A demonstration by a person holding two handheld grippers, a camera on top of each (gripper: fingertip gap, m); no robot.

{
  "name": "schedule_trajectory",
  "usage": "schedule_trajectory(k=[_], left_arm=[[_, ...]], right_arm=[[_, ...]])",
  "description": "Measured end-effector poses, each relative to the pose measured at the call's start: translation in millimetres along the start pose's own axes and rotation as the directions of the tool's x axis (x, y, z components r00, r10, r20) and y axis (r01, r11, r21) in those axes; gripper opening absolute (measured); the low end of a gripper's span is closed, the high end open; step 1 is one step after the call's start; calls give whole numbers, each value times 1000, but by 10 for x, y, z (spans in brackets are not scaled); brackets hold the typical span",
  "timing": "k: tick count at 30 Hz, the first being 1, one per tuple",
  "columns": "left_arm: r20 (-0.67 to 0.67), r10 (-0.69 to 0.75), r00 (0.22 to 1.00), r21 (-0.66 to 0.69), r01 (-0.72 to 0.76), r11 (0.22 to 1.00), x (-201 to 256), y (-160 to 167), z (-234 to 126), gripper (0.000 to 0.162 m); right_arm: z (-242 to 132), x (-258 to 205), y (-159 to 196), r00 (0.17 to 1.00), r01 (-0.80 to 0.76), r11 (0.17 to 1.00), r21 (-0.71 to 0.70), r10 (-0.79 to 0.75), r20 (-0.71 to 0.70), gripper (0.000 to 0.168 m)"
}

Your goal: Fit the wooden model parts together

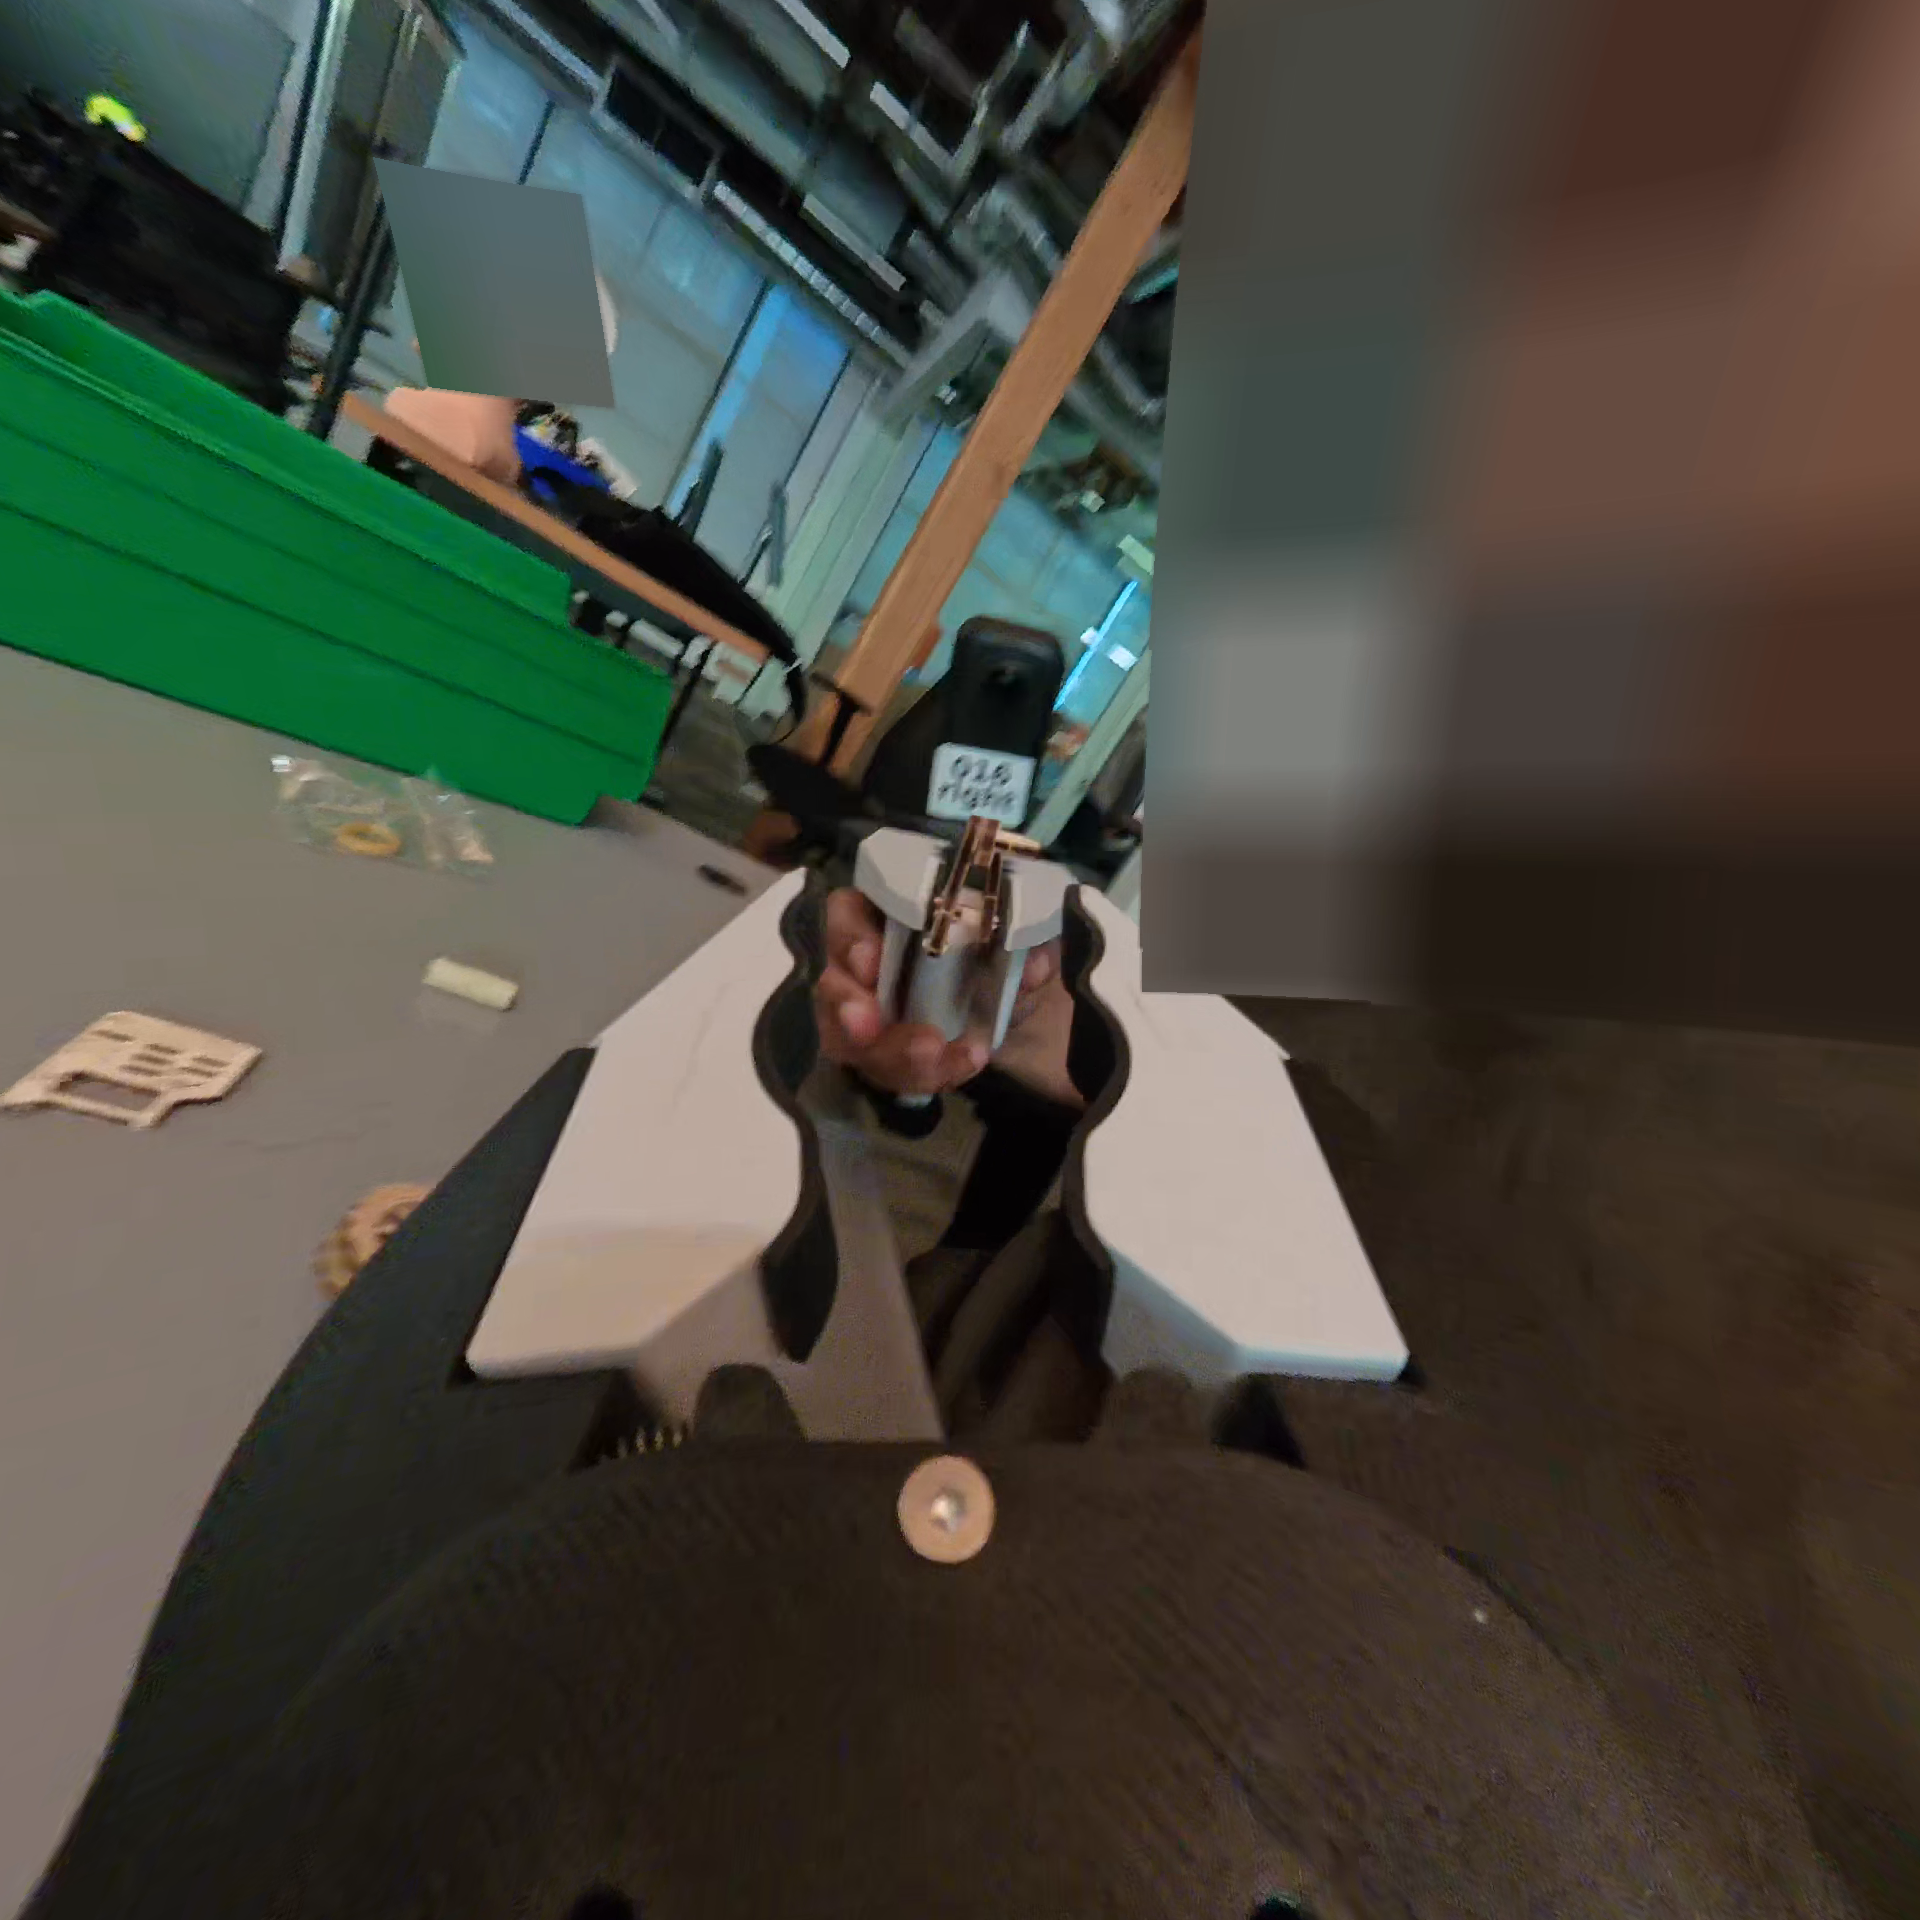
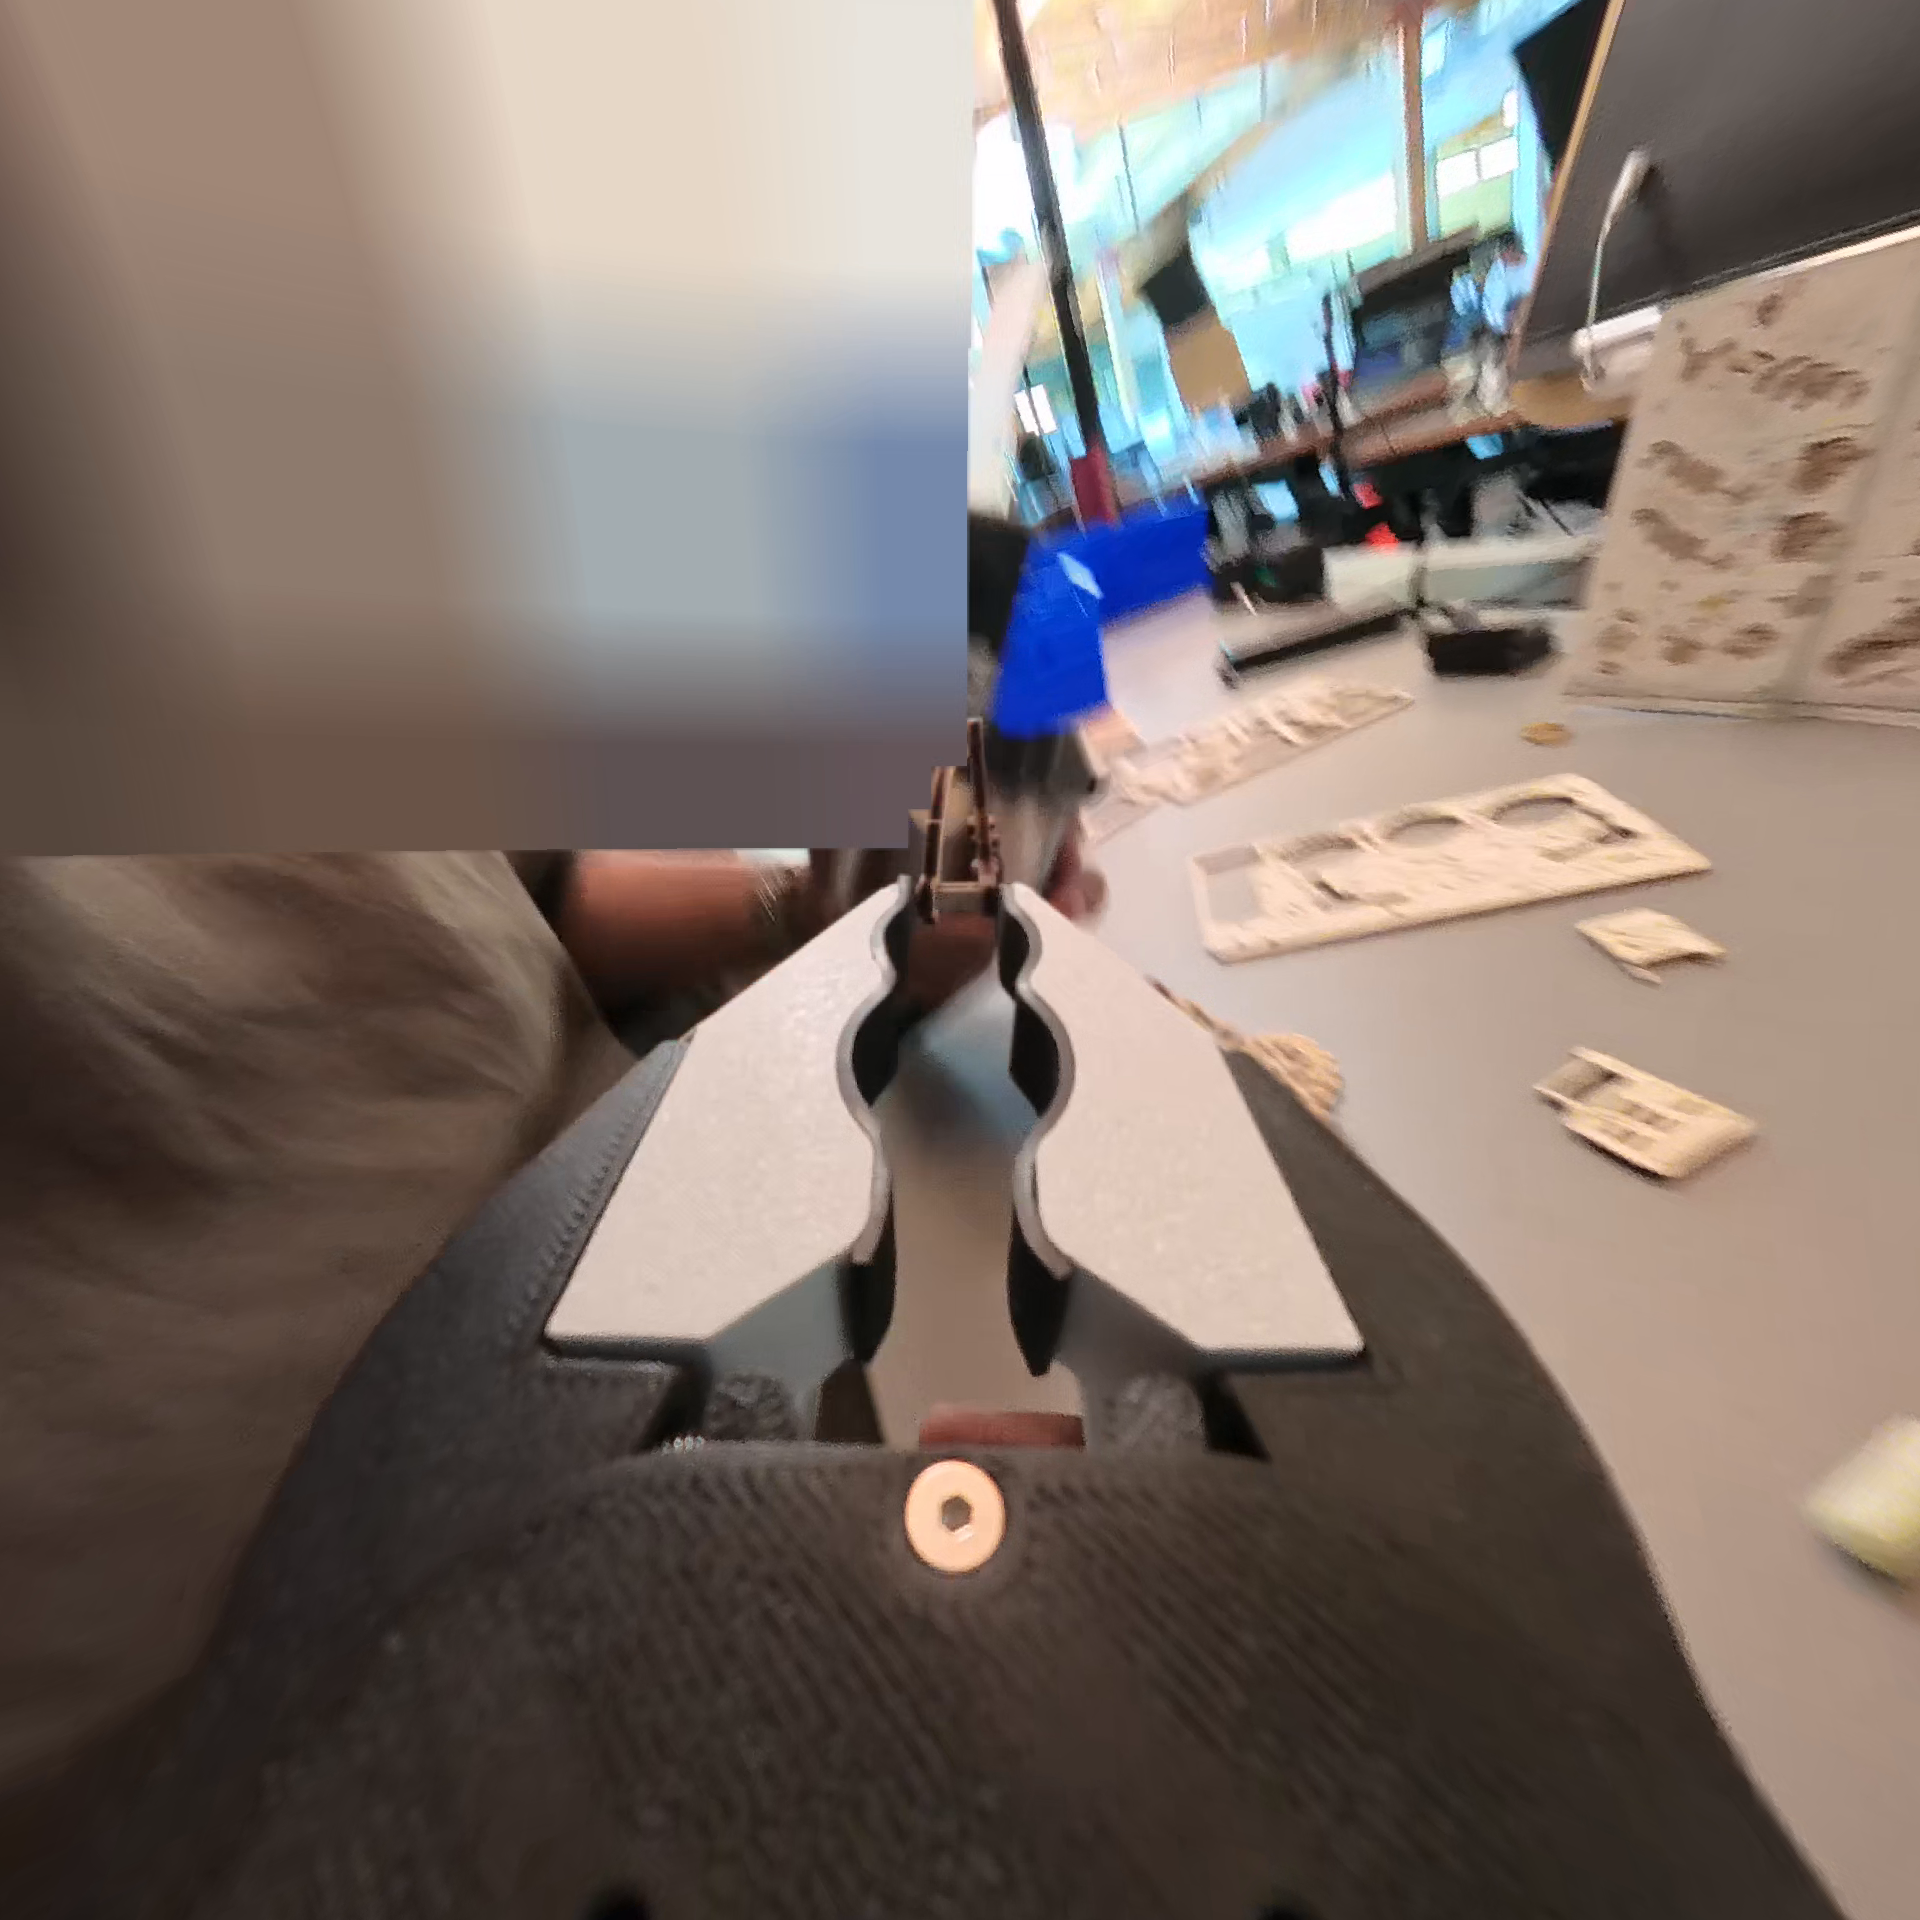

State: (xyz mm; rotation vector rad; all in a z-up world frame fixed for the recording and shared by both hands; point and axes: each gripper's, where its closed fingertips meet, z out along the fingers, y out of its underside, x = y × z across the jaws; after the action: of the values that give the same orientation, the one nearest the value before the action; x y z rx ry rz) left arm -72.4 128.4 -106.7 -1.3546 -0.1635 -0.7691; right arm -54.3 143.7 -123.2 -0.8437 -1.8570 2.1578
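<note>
My right gripper [image 2: 956,902] is shut on a small brown wooden assembly [image 2: 958,847], held up in the air above the grey table [image 2: 1455,1299]. In the left wrist view the right gripper [image 1: 961,914] faces me from farther off, with the wooden assembly [image 1: 971,883] sticking out between its white fingers and a hand [image 1: 883,1023] on its handle. My left gripper [image 1: 940,920] is open and empty. Its fingers frame the right gripper without touching it.
On the table to the left lie a cut wooden sheet piece [image 1: 135,1065], a wooden gear [image 1: 369,1236], a pale roll [image 1: 470,982] and a clear parts bag [image 1: 379,821], with green crates [image 1: 260,582] behind. To the right lie punched wooden sheets [image 2: 1444,862], small offcuts [image 2: 1647,1112] and an upright instruction sheet [image 2: 1766,499].
</note>
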Motion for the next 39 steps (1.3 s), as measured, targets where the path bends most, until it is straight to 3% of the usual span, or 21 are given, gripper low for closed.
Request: schedule_trajectory(k=[1,6,13,20,30,39], left_arm=[[30,42,999,-37,-41,998,-31,29,-4,46],[107,231,967,-292,-192,937,-150,374,17,45],[92,237,967,-430,-176,885,-192,685,50,35],[53,232,971,-425,-188,885,-131,693,50,13],[45,219,975,-360,-189,913,-91,600,72,12],[61,106,992,-217,-91,972,-91,359,56,12]], right_arm=[[-6,29,55,999,45,998,-48,-46,-21,14],[-75,191,462,933,301,884,-358,-350,-80,14],[-39,66,590,959,262,885,-385,-284,-2,14],[-45,39,578,973,219,902,-371,-232,11,14],[-27,33,472,990,132,945,-298,-140,-6,15],[-16,74,397,992,112,963,-246,-124,-33,24]])
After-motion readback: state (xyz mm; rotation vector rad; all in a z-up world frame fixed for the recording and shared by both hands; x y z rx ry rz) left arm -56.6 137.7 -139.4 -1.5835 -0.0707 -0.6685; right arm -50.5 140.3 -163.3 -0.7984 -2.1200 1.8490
